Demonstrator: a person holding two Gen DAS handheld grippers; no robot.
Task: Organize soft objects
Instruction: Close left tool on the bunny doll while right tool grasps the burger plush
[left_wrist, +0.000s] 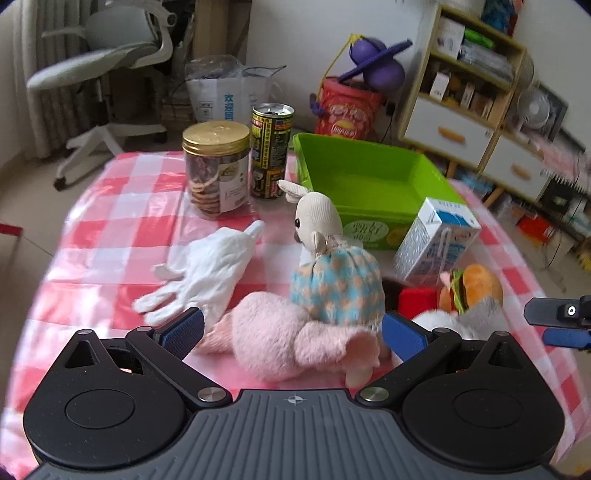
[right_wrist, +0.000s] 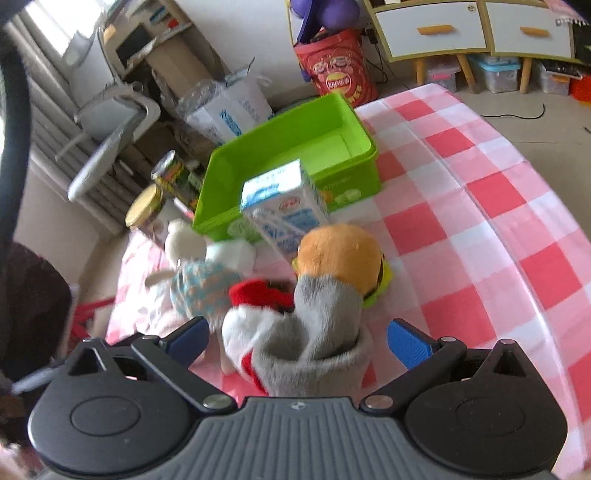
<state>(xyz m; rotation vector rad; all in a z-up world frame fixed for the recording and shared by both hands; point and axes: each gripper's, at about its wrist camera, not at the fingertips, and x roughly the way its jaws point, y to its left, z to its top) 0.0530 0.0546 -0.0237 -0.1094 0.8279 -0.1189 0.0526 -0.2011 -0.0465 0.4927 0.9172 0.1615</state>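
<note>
Nearest the left wrist camera, the left tool (left_wrist: 291, 334) has its blue pads spread wide apart on either side of a pink fluffy sock (left_wrist: 280, 347), which lies on the checked cloth of the counter (left_wrist: 110, 206) without being pinched. Just beyond the sock sits a rabbit doll (left_wrist: 328, 266) in a blue and peach dress, with its cream head toward the green bin (left_wrist: 369, 184). Left of the doll lies a white glove (left_wrist: 207, 273), flat on the cloth.

Seen from the right wrist, the right tool (right_wrist: 297, 341) is likewise spread open, with a grey and white sock (right_wrist: 306, 336) lying between its pads, apparently untouched by either one. A red soft item (right_wrist: 258, 293) rests just behind that sock, and a plush hamburger (right_wrist: 341, 258) sits beside it, closer to the bin. A milk carton (right_wrist: 284, 210) leans against the bin's near wall, just in front of it.

The green bin holds nothing visible inside. To its left stand a cookie jar (left_wrist: 216, 170) with a gold lid and a tall can (left_wrist: 271, 151), side by side.
</note>
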